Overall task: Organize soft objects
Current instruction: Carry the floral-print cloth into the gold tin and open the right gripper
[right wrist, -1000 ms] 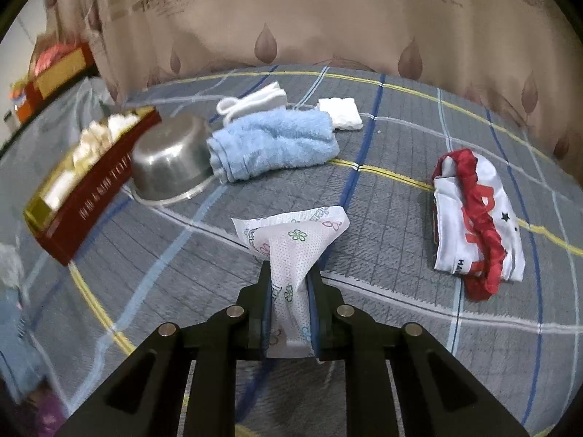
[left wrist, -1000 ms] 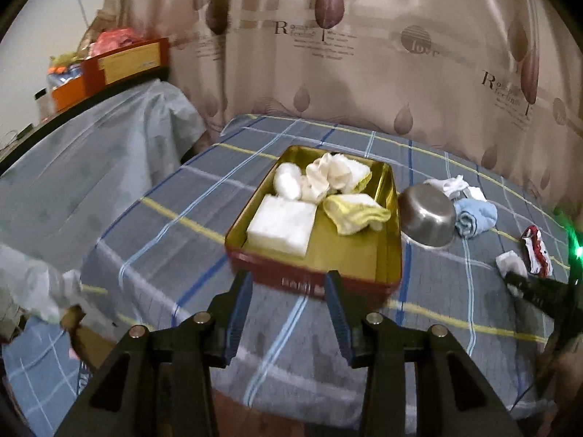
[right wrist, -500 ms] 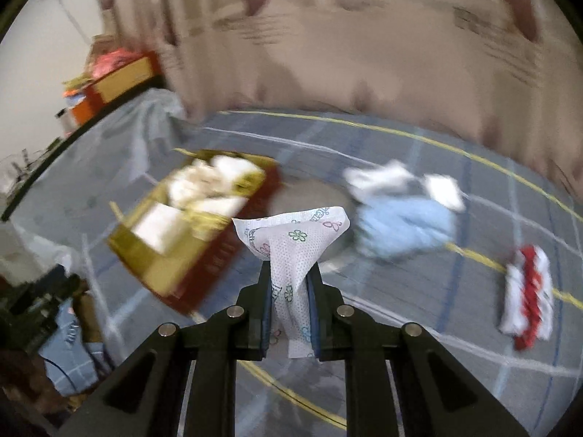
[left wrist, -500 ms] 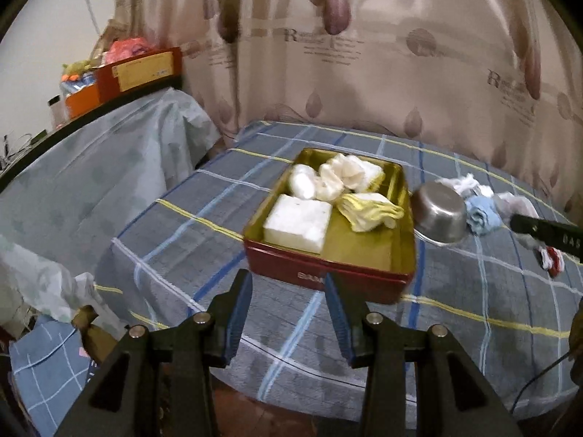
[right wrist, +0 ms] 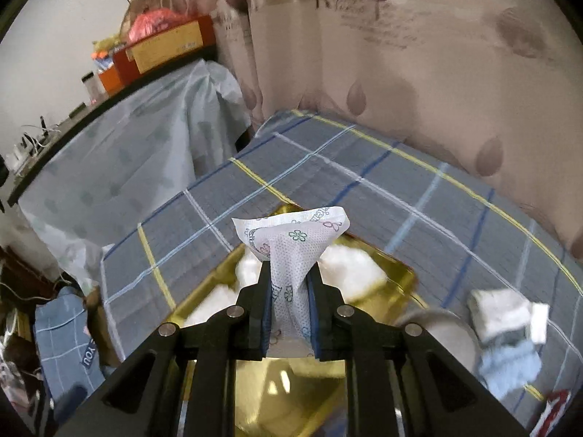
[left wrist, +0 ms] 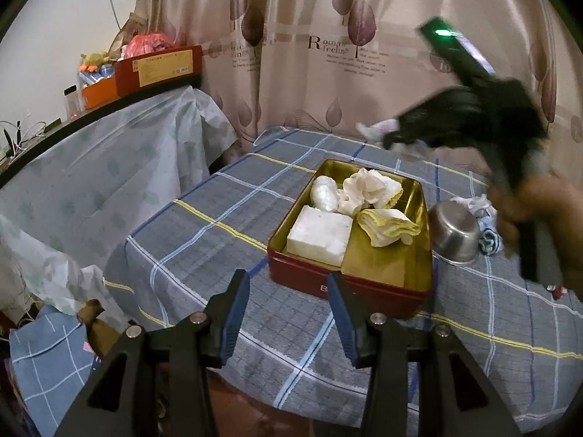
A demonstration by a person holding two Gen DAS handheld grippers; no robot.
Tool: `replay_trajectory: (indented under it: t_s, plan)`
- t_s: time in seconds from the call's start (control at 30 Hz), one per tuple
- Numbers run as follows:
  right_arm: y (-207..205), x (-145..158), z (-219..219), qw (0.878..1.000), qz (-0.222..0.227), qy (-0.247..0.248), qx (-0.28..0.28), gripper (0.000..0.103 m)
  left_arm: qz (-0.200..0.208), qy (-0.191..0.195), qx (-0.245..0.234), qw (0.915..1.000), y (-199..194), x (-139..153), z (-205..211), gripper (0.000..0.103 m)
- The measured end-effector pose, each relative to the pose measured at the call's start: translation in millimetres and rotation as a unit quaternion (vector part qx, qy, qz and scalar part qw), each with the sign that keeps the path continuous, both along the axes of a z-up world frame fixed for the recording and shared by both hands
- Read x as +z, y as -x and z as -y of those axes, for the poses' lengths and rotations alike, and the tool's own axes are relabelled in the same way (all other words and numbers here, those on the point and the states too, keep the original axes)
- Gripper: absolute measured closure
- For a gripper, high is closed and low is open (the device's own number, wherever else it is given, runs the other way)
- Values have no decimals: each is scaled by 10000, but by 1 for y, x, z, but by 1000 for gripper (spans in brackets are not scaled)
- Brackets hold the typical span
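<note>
Right now the right gripper [right wrist: 289,304] is carrying a white flower-printed packet [right wrist: 291,255], its jaws clenched on the packet's lower half while the upper part is fanning out above the pads. In the right wrist view the packet is hanging over the gold-lined tin [right wrist: 291,397], whose bare floor is lying at six o'clock beneath the jaws, with blurred white items showing at nine and three o'clock just behind them. In the left wrist view the tin [left wrist: 415,273] is sitting on the plaid-covered bench [left wrist: 204,240], already holding a white block [left wrist: 319,235], a yellow-edged cloth [left wrist: 388,227] and crumpled white cloths [left wrist: 371,187]; a steel bowl [left wrist: 455,233] is standing just beside the tin at three o'clock. The left gripper [left wrist: 288,313] is hovering near the tin's front wall, its jaws opening with nothing between them. Judging by this, the step in hand is delivering the packet into the tin. The next move seems to call for lowering it toward the bare front part of the tin, clear of the pieces already stowed, and then releasing it.
</note>
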State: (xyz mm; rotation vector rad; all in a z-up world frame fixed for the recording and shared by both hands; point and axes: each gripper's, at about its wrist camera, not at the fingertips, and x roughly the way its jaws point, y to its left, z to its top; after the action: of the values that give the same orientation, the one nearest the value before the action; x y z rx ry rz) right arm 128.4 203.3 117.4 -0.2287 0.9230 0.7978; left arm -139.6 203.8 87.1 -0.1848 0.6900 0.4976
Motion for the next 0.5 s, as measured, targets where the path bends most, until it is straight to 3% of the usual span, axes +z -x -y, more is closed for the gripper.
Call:
replay_trajectory:
  t_s: [0.13, 0.5]
  plan:
    - [-14, -21, -32, 9997, -123, 228, 17, 88, -23, 75, 4, 10000, -2, -1, -6, 58]
    - [-33, -67, -53, 9971, -516, 497, -240, 86, -107, -62, -117, 9999, -6, -3, -2, 58]
